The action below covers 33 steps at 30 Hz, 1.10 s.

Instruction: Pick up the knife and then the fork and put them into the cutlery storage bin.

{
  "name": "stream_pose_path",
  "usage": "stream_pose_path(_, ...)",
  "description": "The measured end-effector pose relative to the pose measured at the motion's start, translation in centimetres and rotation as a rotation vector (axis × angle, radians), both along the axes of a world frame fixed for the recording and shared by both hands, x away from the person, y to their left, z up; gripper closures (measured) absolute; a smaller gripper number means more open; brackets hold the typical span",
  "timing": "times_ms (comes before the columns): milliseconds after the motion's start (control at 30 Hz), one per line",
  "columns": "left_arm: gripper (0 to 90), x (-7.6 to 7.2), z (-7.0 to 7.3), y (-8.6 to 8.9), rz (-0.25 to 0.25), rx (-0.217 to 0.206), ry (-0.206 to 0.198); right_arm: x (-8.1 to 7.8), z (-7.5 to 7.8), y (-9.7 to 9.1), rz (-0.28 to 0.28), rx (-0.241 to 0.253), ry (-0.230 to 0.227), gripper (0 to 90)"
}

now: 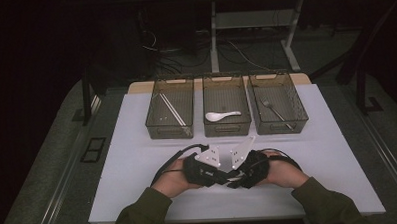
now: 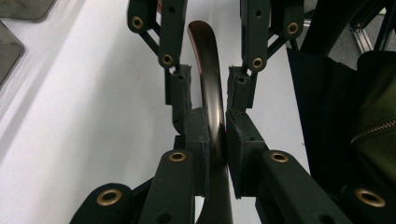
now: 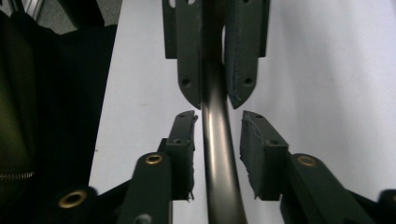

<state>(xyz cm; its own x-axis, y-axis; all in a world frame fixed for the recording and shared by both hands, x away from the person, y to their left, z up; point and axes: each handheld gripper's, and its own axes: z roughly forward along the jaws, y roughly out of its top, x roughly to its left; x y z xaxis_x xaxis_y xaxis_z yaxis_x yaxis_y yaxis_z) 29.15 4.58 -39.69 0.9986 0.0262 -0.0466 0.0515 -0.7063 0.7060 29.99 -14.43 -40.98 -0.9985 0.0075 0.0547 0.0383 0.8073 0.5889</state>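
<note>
bins (image 1: 170, 127): 3 | white spoon (image 1: 221, 115): 1 | fork (image 1: 275, 110): 1 | chopsticks (image 1: 173, 110): 2 | dark spoon (image 2: 211, 88): 1 | claws (image 1: 219, 175): 2

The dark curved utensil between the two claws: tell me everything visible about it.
The dark utensil is a slim, glossy, brown-black handle, curved along its length, possibly lacquered wood or plastic. The left claw clamps it between both pads. The right claw straddles it with small gaps either side. It hangs above the white table. Its ends are hidden.

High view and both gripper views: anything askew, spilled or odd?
Nothing stands out. The three bins hold chopsticks, a white spoon and a fork. The left gripper grips a dark curved utensil; the right gripper straddles it.
</note>
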Motion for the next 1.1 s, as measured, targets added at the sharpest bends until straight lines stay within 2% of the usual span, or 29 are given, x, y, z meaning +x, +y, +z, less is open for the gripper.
stream_pose_path(167,79.0,0.0,0.0,0.0,-0.004,0.002,0.003,-0.1,0.0,0.1,0.025,-0.02,-0.019,75.4)
stream_pose_path(233,79.0,-0.1,-0.1,-0.1,-0.004,0.0,0.008,-0.2,0.0,0.2,0.022,-0.021,-0.002,76.5)
stream_pose_path(367,78.9,-0.1,-0.1,-0.1,-0.019,0.012,0.006,-0.4,-0.1,0.3,0.035,-0.037,0.006,77.4)
stream_pose_path(467,78.8,-0.2,-0.2,-0.1,-0.02,0.007,0.01,-0.3,-0.2,0.4,0.046,-0.043,-0.006,77.6)
stream_pose_path(533,78.7,-0.2,-0.2,-0.1,-0.023,0.007,0.007,-0.4,-0.2,0.4,0.048,-0.045,0.004,77.7)
stream_pose_path(600,78.6,-0.3,-0.3,-0.1,-0.024,0.003,-0.001,-0.3,-0.2,0.3,0.047,-0.035,-0.005,77.8)
stream_pose_path(667,77.4,-0.2,-0.3,-0.1,-0.021,0.0,-0.002,-0.4,0.0,0.2,0.03,-0.018,0.022,77.9)
stream_pose_path(733,72.0,-0.1,0.0,0.2,-0.009,-0.001,-0.024,-0.4,0.0,0.2,0.023,-0.023,0.022,77.9)
stream_pose_path(800,67.5,0.0,0.2,0.7,0.012,-0.027,-0.015,-0.2,-0.2,0.0,0.019,-0.041,0.0,77.9)
stream_pose_path(833,65.6,0.0,0.4,1.0,0.035,-0.038,0.001,-0.1,-0.3,-0.1,0.025,-0.042,0.006,77.9)
stream_pose_path(900,61.9,0.2,0.7,1.8,0.055,-0.057,-0.006,0.0,-0.3,-0.2,0.016,-0.045,0.001,77.9)
stream_pose_path(1000,58.7,0.1,1.0,3.2,0.1,-0.086,0.0,0.2,-0.1,-0.6,0.008,-0.017,-0.009,77.9)
stream_pose_path(1033,57.1,0.1,1.1,3.7,0.121,-0.099,0.0,0.1,0.1,-0.8,-0.008,-0.013,0.014,77.9)
stream_pose_path(1067,55.7,0.1,1.1,4.2,0.145,-0.118,0.011,0.3,0.3,-1.1,-0.01,-0.006,-0.005,77.9)
stream_pose_path(1100,54.3,0.0,1.1,4.7,0.166,-0.128,0.01,0.4,0.4,-1.4,-0.018,0.003,0.0,77.9)
